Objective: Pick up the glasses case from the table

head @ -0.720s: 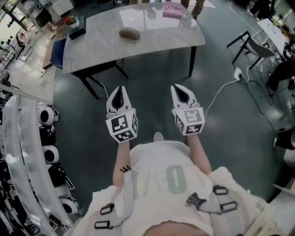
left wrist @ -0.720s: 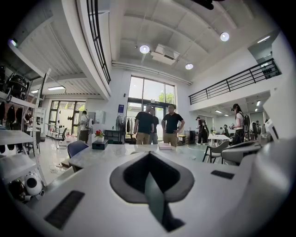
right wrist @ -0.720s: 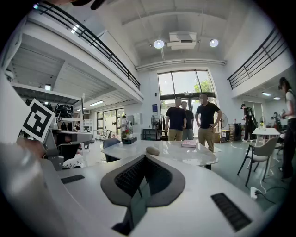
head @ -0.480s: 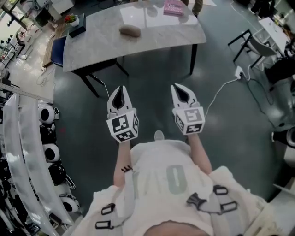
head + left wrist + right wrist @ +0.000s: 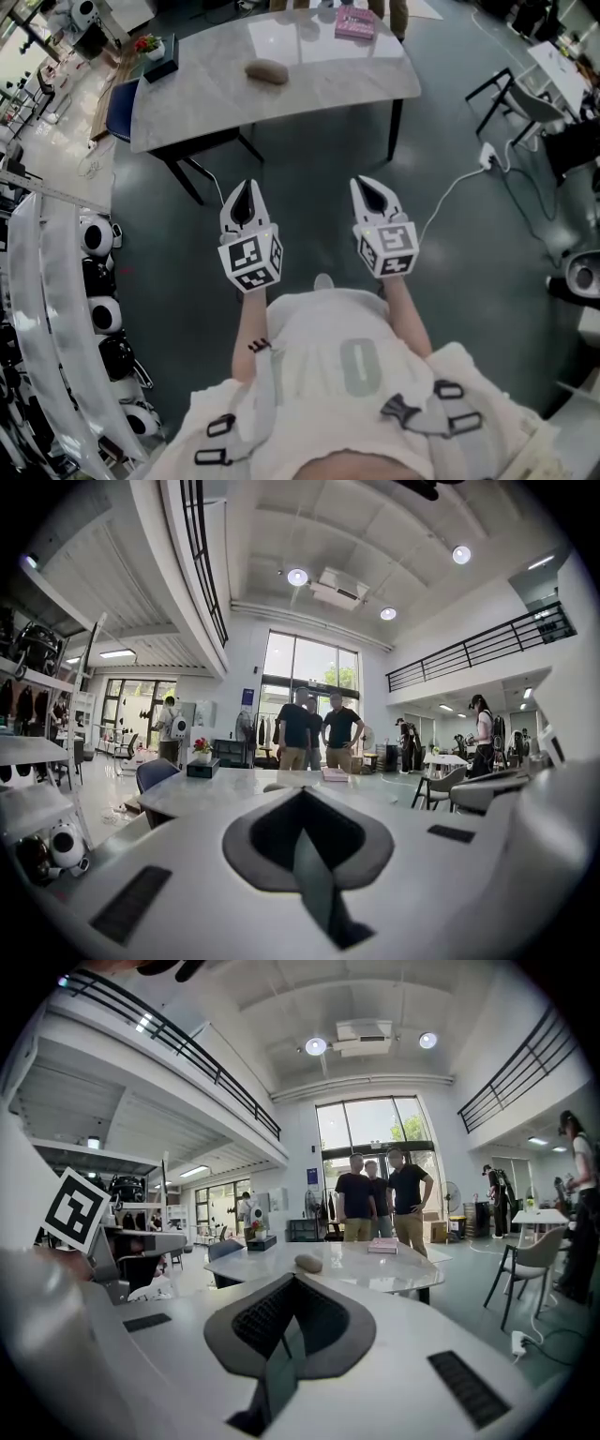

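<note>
The glasses case is a brown oval pod lying on the pale marble table, far ahead of both grippers. It also shows in the right gripper view as a small glasses case, and in the left gripper view only its top peeks over the jaws. My left gripper and right gripper hang side by side over the dark floor, well short of the table. Both are shut with nothing in them, and both point roughly level toward the table.
On the table lie a pink book and a black box by a small flower pot. Three people stand behind it. A blue chair is at its left end, a rack of white heads at left, a cable on the floor.
The table and case have slid slightly down and right in the head view. Both grippers stay shut and side by side, barely moved.
</note>
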The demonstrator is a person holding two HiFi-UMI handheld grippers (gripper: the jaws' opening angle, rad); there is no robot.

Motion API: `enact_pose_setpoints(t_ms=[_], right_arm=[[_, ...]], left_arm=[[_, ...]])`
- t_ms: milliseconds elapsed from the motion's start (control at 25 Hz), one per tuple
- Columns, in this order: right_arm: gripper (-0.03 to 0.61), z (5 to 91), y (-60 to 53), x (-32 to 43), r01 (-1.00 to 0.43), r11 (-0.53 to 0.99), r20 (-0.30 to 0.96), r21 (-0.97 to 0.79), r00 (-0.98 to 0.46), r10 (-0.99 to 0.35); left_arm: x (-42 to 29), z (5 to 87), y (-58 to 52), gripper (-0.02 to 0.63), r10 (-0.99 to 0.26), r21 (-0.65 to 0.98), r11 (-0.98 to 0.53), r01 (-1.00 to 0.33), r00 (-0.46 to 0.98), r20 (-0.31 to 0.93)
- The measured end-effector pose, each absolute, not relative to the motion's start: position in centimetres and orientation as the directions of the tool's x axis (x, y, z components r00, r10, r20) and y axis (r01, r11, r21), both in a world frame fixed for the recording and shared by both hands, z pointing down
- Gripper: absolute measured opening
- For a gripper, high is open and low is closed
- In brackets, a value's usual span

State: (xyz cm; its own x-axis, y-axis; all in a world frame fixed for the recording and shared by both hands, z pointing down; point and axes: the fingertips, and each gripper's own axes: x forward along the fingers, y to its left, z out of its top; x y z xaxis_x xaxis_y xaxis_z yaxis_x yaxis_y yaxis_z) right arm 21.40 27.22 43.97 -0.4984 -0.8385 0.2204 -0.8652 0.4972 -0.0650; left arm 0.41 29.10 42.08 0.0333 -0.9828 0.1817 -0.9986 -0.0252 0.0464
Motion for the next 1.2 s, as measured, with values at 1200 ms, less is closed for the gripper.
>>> enact_pose_setpoints(t_ms=[1200], right_arm=[[0.002,45.0,14.5,20.9,-0.862,0.504,0.253,-0.055,-0.500,-0.828]], left_arm=[[-0.4,41.7,15.9,0.003,-0.986,0.059,-0.022,-0.998,0.031,0.162]])
